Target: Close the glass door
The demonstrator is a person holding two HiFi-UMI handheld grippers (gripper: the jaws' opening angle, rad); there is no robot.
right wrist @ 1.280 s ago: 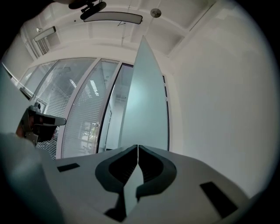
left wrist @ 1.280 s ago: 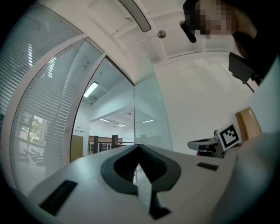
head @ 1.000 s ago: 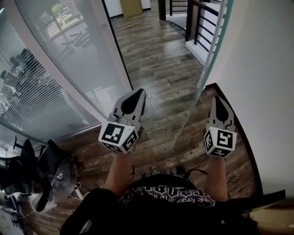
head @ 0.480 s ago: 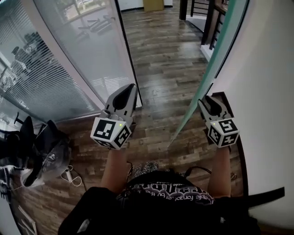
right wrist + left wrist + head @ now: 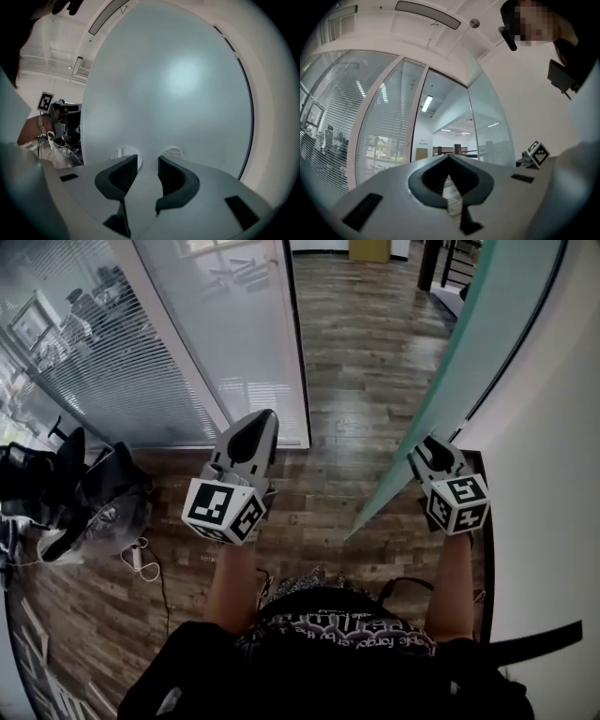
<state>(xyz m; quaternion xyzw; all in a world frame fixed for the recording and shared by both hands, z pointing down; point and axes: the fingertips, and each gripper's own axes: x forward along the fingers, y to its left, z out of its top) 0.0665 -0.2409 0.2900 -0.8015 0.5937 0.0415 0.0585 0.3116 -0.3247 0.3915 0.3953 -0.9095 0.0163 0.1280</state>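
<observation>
The frosted glass door (image 5: 487,343) stands swung open at the right, close to the white wall, and its pale face (image 5: 178,84) fills the right gripper view. My right gripper (image 5: 433,448) is low by the door's free edge and points at that face. Its jaws (image 5: 147,161) are opening, with a clear gap and nothing between them. Two round fittings (image 5: 172,152) on the glass show just past its fingertips. My left gripper (image 5: 258,423) hovers over the wooden floor in the doorway, away from the door. Its tips (image 5: 449,158) meet, shut on nothing.
A fixed glass wall with blinds and a white frame (image 5: 225,343) bounds the left side. A chair with bags (image 5: 84,512) and a cable (image 5: 141,559) lie at the lower left. The white wall (image 5: 553,474) runs along the right, and a dark railing (image 5: 450,259) stands far ahead.
My right gripper has dropped and moved in toward the door's edge, and its jaws have gone from shut to open. The left gripper has tilted but stayed in place.
</observation>
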